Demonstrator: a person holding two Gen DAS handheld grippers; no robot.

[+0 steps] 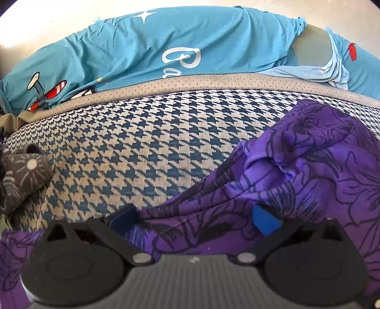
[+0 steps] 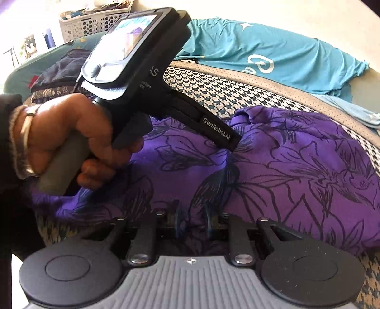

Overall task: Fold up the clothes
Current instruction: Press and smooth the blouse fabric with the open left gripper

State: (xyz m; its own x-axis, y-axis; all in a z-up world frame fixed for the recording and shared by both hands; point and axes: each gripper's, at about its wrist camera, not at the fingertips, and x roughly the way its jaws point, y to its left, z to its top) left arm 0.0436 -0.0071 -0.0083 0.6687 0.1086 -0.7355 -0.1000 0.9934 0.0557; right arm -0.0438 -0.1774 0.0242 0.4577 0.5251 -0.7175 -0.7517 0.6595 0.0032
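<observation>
A crumpled purple flower-printed garment fills mid-frame on a houndstooth-woven cushion surface, with turquoise printed fabric above and a white perforated laundry basket upper left. The right gripper is clenched on the garment's near edge; the left gripper stands spread wide over it.

A home, likely a bedroom or laundry spot. Soft houndstooth-patterned cover with a dotted border; clothes lie about: purple floral garment, teal printed shirt. White perforated laundry basket at back, bright window light.
</observation>
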